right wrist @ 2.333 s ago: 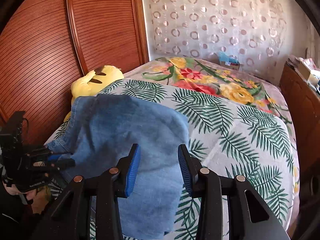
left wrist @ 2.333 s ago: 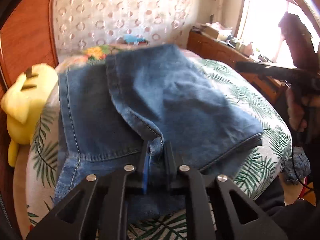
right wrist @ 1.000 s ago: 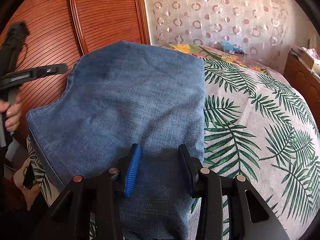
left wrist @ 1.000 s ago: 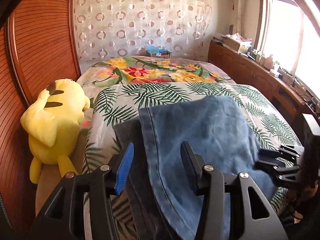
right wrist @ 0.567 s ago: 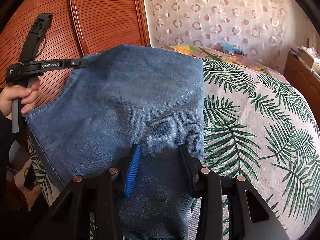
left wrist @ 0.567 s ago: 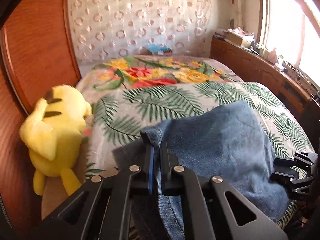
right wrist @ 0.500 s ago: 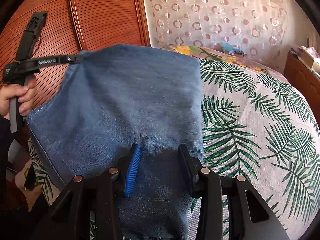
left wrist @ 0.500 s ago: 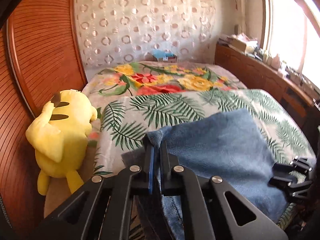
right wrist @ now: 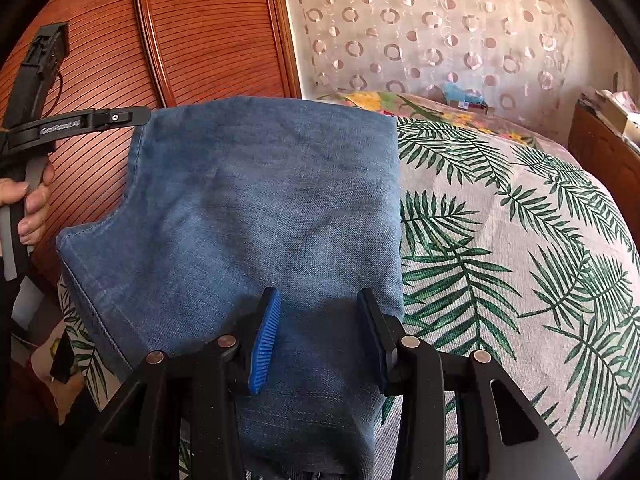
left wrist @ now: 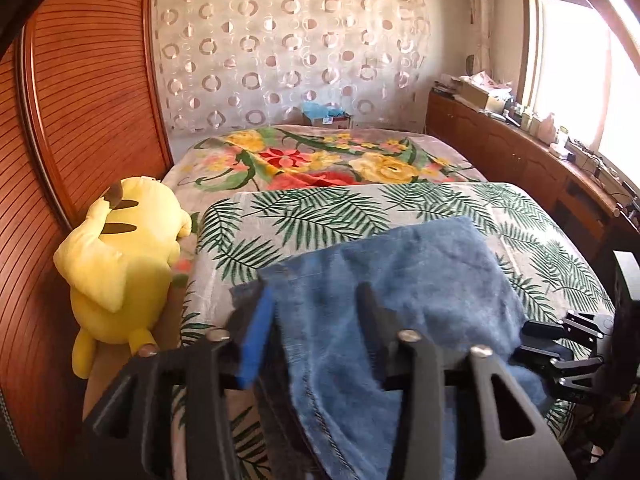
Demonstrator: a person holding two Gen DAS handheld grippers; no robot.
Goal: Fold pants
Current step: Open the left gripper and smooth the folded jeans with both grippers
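Left wrist view is showing us our left tongs (left wrist: 316, 328) with the jaws opening; the folded pants (left wrist: 400, 300) are lying between the parted fingers, and the blue pad (left wrist: 256, 340) is standing clear of the denim; nothing is being gripped there. The pants are resting on the near end of the bed, on the palm-leaf cover (left wrist: 320, 212), with a stitched edge running down toward the camera; a yellow plush toy (left wrist: 120, 264) is lying at the bed's left side against the wooden panel (left wrist: 80, 120); the right tongs (left wrist: 560, 344) are showing at the denim's right edge.

Right wrist view is giving us the right tongs (right wrist: 316, 328) spread apart above the near part of the pants (right wrist: 248, 208), the pads not pressing the cloth; we are seeing the left tongs (right wrist: 132, 116) at the far left corner of the denim, carried by the left hand (right wrist: 32, 204); whether their tips are touching the cloth we cannot tell.
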